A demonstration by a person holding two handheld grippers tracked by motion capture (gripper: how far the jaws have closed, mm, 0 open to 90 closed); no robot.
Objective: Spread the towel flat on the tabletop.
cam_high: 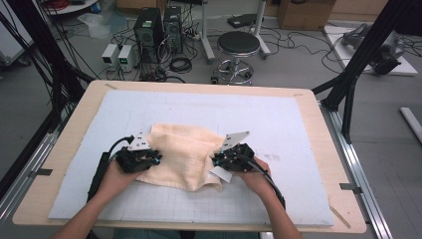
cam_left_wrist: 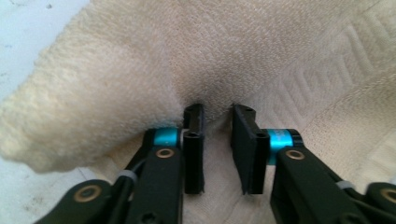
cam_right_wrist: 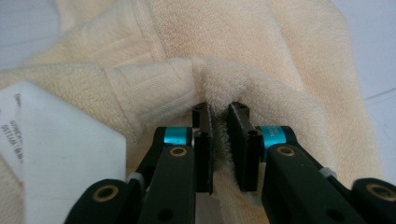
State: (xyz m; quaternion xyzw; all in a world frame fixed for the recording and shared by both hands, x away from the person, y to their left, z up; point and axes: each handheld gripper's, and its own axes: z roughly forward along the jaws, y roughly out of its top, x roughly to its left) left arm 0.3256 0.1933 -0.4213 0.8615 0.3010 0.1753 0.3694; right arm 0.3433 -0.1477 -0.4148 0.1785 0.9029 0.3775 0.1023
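The right gripper (cam_right_wrist: 219, 112) was closed on a ridge of the cream towel (cam_high: 181, 152), the pile squeezed between its narrow-set black pads at the towel's right edge, just beside a white care label (cam_right_wrist: 60, 154) that lay at the lower left of the right gripper view. The left gripper (cam_left_wrist: 217, 114) was seen with its jaws drawn close together at the towel's left edge; a fold of terry was gathered at the pad tips, but a slit of cloth showed between the pads lower down, so a firm pinch was judged likely rather than certain.

In the high view, the left gripper (cam_high: 139, 158) and right gripper (cam_high: 233, 158) were placed at opposite sides of the towel, each held in a hand coming in from the near edge. The towel lay rumpled and partly folded near the middle of a pale gridded mat (cam_high: 278, 119) covering the wooden bench (cam_high: 318, 124), with a woven border band visible along one hem.

The step in hand was judged to be the grasping of two opposite edges, ahead of spreading or folding. For the next move, both grips would need to be kept tight while the edges were lifted together and drawn apart evenly, so that neither side slipped free and the cloth was not dragged across the mat.
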